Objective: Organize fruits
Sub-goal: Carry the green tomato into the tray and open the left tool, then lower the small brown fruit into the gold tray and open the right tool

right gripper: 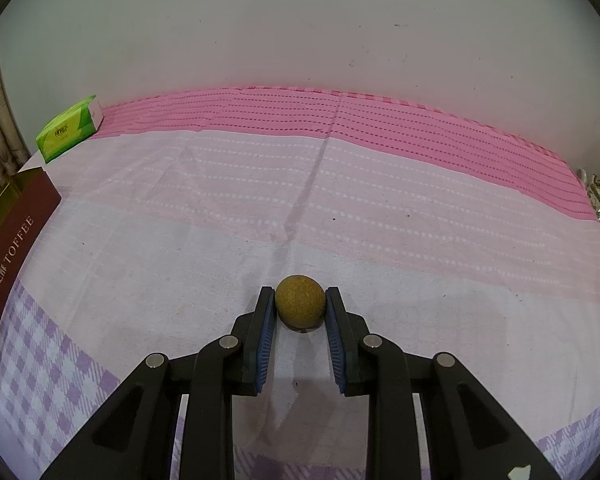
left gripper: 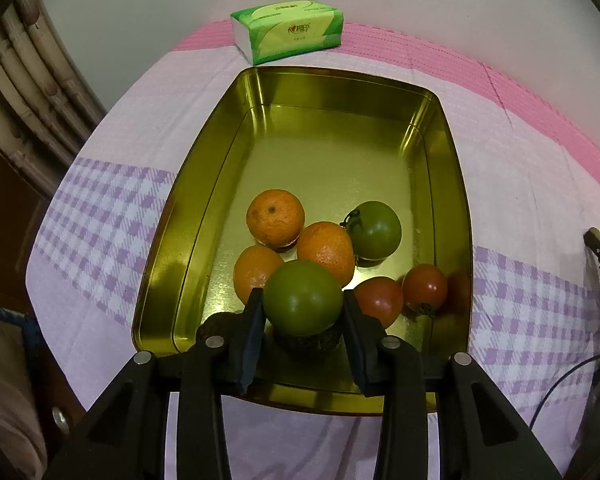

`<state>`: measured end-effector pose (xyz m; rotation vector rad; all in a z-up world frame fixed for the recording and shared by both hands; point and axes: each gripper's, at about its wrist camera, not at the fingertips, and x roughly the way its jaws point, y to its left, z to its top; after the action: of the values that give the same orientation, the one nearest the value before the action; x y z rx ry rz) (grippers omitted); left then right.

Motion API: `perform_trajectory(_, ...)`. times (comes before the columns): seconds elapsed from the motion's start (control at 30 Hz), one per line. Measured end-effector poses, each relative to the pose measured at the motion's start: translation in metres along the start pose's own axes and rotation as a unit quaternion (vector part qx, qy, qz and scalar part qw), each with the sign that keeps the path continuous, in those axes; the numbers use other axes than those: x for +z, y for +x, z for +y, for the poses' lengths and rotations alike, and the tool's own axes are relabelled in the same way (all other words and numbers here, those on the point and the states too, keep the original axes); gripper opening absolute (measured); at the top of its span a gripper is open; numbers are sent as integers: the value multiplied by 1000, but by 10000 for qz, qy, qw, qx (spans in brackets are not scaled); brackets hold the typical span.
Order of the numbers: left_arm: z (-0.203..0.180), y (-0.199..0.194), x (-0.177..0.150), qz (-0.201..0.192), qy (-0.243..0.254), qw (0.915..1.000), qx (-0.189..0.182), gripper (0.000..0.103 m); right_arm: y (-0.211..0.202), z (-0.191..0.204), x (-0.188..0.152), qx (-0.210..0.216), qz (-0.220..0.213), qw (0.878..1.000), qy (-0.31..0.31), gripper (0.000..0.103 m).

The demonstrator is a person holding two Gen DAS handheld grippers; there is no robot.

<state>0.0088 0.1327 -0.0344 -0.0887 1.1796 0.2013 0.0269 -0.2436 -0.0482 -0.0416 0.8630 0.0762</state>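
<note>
Left fingers (left gripper: 303, 304): bracket the green tomato (left gripper: 303, 298) at its widest girth, above the gold tin (left gripper: 452, 184); whether the pads press, I cannot tell.
Right fingers (right gripper: 299, 302): pinch a small brown fruit (right gripper: 299, 300) over the bed (right gripper: 420, 240).
Handling: tomato smooth, slippery, bruisable.
In the way: oranges (left gripper: 275, 218) and red tomatoes (left gripper: 424, 288) crowd below.

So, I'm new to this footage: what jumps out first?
The gold tin on the checked cloth, with oranges and tomatoes heaped at its near end. The left gripper has a green tomato between its fingers above that heap. Out on bare cloth, the right gripper clamps a small brownish round fruit.
</note>
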Motion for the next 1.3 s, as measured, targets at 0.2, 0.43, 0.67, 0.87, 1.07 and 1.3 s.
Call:
perform_trajectory(0.2,1,-8,1,-114,25,9999,100,61,-2,-1,-1,18,-17,10000,13,23)
perform_trajectory(0.43,4,-34,3,-520,187,9984,-72,68,-21,6,4,38,-135,9999,5,23)
perform_trajectory(0.67,24,-74,5,-1074,3,9942,-66,77,-63,68,24,783,-459,9950,-419,23)
perform_trajectory(0.87,55,-86,-2,-1199,-292,9919,285,79,-86,162,35,1823,-464,9756,-1129,23)
perform_trajectory(1.07,79,-81,-15,-1049,-561,9922,362,81,-88,248,28,2449,-226,9527,-1787,23)
perform_trajectory(1.3,93,-80,-28,-984,-780,9909,490,81,-60,298,19,2267,159,9480,-2227,23)
